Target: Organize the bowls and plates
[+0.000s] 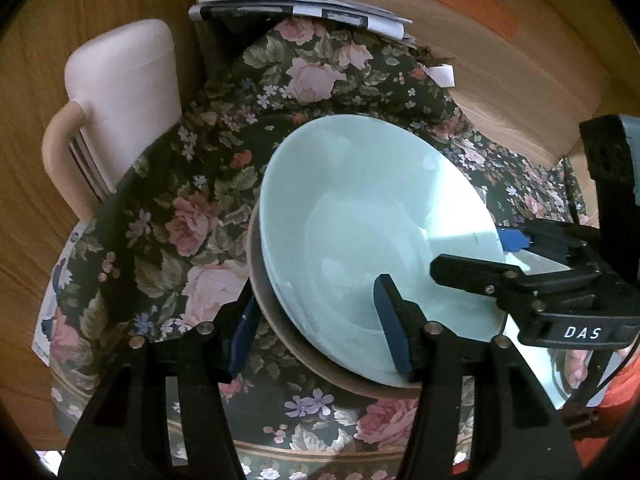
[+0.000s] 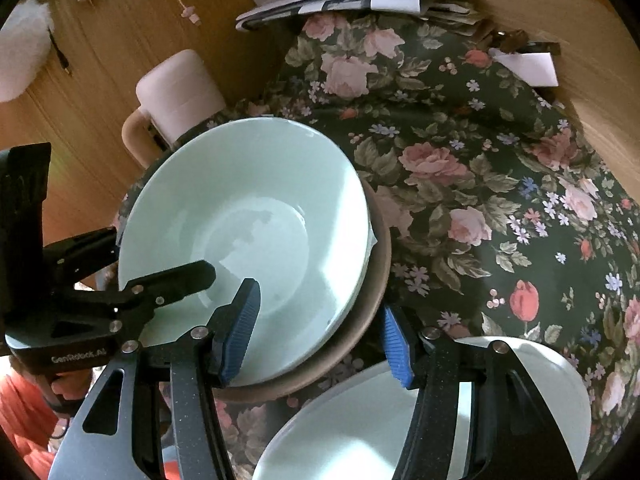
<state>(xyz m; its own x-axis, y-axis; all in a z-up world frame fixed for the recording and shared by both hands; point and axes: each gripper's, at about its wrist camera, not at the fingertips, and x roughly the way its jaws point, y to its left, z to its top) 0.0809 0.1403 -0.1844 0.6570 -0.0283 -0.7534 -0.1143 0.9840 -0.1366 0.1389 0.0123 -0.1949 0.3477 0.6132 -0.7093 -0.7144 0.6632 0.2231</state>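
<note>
A pale green bowl (image 1: pixel 360 216) sits nested in a brown bowl (image 1: pixel 280 320) on the floral tablecloth (image 1: pixel 172 200). My left gripper (image 1: pixel 316 332) is open, its fingers straddling the near rims of both bowls. My right gripper (image 2: pixel 320 332) is open too, straddling the rims of the same green bowl (image 2: pixel 248 216) and brown bowl (image 2: pixel 372 280) from the other side. Each gripper shows in the other's view: the right one (image 1: pixel 480 256) and the left one (image 2: pixel 160 264). A white bowl (image 2: pixel 360 432) lies under my right gripper at the bottom.
A pink lidded jug (image 1: pixel 120 96) with a handle stands at the table's left edge; it also shows in the right wrist view (image 2: pixel 180 92). A stack of papers (image 1: pixel 296 4) lies at the back against the wooden wall (image 1: pixel 500 80).
</note>
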